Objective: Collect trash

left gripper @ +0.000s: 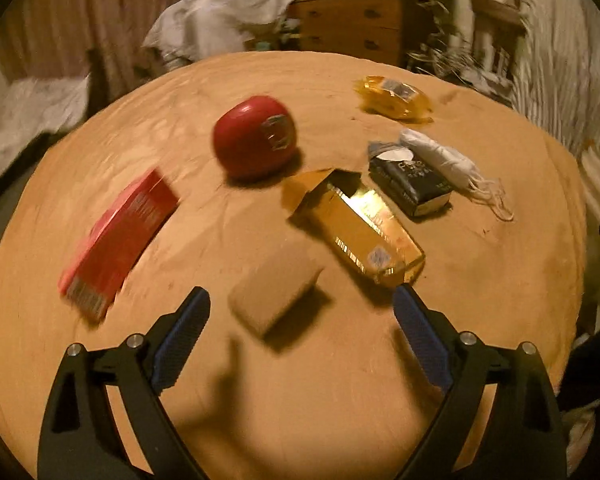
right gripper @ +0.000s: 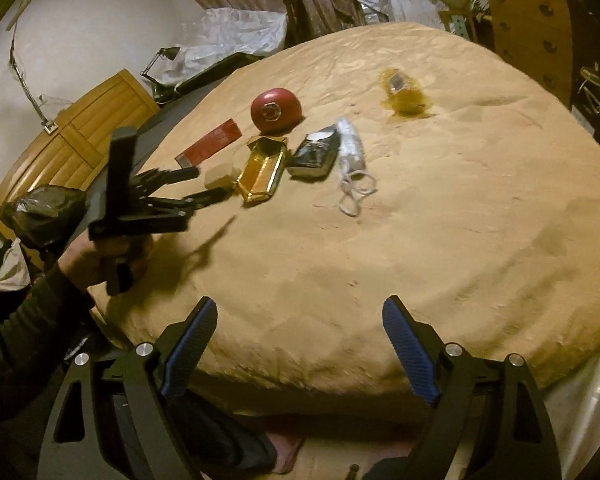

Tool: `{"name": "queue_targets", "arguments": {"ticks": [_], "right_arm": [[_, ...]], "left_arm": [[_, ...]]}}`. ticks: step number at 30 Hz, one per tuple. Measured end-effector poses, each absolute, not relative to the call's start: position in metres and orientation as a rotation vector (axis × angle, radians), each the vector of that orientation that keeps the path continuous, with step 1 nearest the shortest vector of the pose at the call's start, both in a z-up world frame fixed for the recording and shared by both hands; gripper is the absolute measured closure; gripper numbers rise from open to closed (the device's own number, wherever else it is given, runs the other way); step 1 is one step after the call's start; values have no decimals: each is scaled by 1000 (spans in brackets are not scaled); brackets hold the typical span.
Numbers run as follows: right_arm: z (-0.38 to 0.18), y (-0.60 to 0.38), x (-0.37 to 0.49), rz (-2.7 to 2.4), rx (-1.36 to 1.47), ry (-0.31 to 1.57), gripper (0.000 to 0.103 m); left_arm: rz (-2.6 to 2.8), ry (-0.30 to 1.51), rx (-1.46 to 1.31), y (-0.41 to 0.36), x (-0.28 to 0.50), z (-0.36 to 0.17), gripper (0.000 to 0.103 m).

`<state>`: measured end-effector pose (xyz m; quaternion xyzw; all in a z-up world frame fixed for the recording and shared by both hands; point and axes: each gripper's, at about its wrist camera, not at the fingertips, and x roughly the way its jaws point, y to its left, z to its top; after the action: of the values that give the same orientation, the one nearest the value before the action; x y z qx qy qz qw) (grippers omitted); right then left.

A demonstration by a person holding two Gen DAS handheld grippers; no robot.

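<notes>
My left gripper (left gripper: 302, 300) was released, jaws wide, hovering over the tan block (left gripper: 274, 288) at 12 o'clock on the counter (left gripper: 340, 380). Best to straddle its short sides and avoid the gold box (left gripper: 360, 228) at 1 o'clock. My right gripper (right gripper: 300, 312) hung released, holding nothing.

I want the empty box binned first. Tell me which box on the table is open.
The gold box: its end flap stands open toward the red ball. The red box and black box look shut.
</notes>
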<state>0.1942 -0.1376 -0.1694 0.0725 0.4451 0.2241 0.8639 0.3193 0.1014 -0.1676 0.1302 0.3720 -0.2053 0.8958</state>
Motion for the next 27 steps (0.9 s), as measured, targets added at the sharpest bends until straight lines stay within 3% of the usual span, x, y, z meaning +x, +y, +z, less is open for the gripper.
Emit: {"name": "queue_targets", "arguments": {"ticks": [3,6,9,14,27], "right_arm": [[-170,-126,205,477,153,939,18],[-169,-117,213,487,149,939,18],[-168,-108,222,497,144,940,18],[-172,-89,236,524,139,944,18],[-179,-32,298,623,244,947,19]], "left_arm": [[-451,772,283,96,334,-171,14],[-479,794,272,94,340,-176,31],[-478,793,271,93,340,-179,38],[-434,804,213,107,336,-177,60],[-287,855,119,149,320,-188,62]]}}
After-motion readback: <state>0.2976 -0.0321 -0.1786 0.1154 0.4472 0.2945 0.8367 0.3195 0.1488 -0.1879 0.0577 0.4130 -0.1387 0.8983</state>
